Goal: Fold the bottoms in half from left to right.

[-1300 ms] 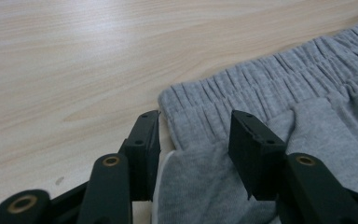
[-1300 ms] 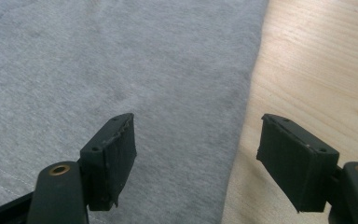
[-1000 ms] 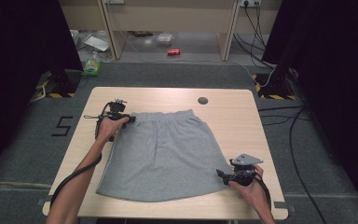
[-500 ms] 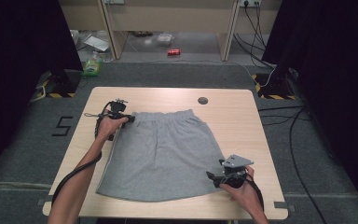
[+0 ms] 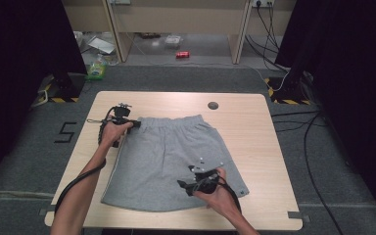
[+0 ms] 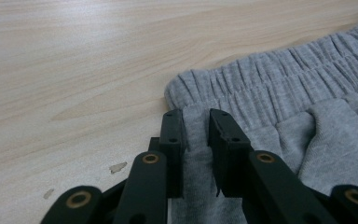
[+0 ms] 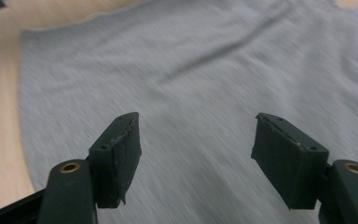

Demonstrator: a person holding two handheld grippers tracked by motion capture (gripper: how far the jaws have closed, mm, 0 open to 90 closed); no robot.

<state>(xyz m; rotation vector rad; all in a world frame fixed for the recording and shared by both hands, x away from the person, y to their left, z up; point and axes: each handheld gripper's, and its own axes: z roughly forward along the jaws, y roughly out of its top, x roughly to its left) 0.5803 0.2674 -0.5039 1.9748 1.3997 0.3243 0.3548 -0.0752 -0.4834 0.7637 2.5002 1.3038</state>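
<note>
Grey shorts (image 5: 166,156) lie flat on the wooden table (image 5: 254,127), elastic waistband at the far side. My left gripper (image 5: 134,124) sits at the waistband's left corner. Its jaws have just been closing and now pinch a fold of the shorts (image 6: 284,93) just below the waistband, as the left gripper (image 6: 196,116) view shows. My right gripper (image 5: 186,177) hovers over the lower right part of the shorts, pointing left. Its jaws have just been closing a little but stand wide apart over the shorts (image 7: 191,60), with nothing between them in the right gripper (image 7: 196,126) view.
A round grommet (image 5: 213,105) is set in the table near its far edge. Bare wood runs along both sides of the shorts. On the floor beyond lie a red can (image 5: 182,54), a green bottle (image 5: 96,71) and cables (image 5: 293,122) at the right.
My right gripper has travelled left from the lower right hem to over the shorts' lower part. The left gripper has stayed at the waistband corner.
</note>
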